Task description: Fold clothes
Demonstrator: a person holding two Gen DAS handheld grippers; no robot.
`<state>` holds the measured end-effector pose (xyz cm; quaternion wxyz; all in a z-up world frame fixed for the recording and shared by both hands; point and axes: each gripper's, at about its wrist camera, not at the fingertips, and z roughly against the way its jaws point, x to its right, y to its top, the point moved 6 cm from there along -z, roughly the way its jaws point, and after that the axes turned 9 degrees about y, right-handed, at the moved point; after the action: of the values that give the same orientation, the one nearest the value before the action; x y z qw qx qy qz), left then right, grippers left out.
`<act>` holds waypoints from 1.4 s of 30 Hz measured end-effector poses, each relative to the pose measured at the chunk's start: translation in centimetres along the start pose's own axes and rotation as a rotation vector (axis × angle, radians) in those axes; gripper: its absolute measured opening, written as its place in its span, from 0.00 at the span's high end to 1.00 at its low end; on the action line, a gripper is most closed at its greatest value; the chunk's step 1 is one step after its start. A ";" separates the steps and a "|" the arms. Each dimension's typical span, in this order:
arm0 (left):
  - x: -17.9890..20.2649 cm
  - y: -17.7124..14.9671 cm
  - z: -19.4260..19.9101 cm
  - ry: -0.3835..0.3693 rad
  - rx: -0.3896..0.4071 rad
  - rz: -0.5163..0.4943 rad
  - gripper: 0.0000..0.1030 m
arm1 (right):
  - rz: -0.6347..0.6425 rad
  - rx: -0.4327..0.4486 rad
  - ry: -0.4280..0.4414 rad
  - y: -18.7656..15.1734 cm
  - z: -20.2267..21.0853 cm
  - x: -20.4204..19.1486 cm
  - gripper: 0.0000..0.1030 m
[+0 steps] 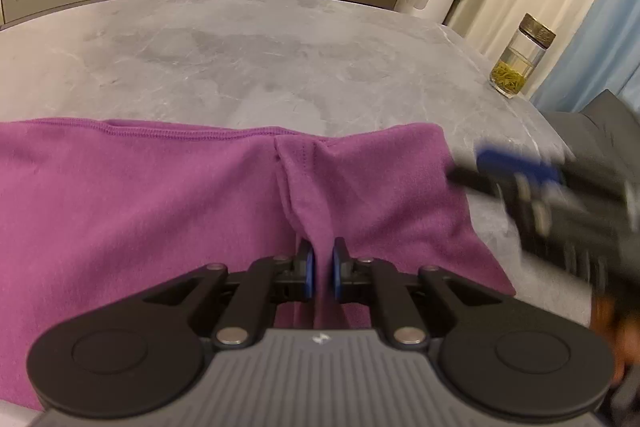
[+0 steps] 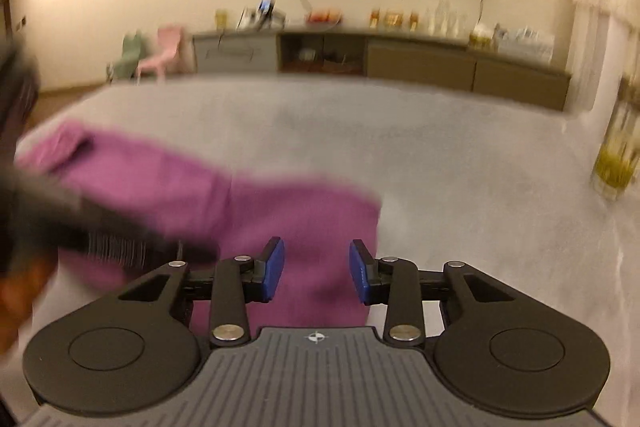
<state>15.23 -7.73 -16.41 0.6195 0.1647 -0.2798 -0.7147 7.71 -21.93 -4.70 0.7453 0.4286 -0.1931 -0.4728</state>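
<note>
Left fingers pinching purple garment; right fingers spread above it

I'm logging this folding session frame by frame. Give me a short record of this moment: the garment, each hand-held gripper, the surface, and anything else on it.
garment: purple garment, lying on the table, partly bunched toward its right end
left hand-held gripper: shut on a pinched ridge of the purple garment
right hand-held gripper: open, over the garment's right edge, nothing between its pads
surface: grey marble-look table
other item: glass jar with yellow-green contents, upright near the table's right edge, apart from the garment
image quality: right wrist view blurred
</note>
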 end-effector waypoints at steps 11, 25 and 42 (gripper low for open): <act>-0.5 1.4 3.6 -0.013 0.126 -0.039 0.85 | -0.036 0.004 -0.056 0.6 1.2 0.3 0.64; 1.5 5.0 5.6 0.027 0.148 -0.112 0.40 | -0.137 -0.036 -0.093 -5.9 3.2 -0.1 0.47; 2.6 6.7 6.6 -0.076 0.107 -0.287 0.90 | 0.099 0.244 0.022 -3.9 8.6 -8.0 0.71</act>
<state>16.28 -9.48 -6.86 0.4904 0.2083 -0.3142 -0.7857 -4.15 -19.57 -2.16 0.7121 0.5114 -0.2619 -0.4034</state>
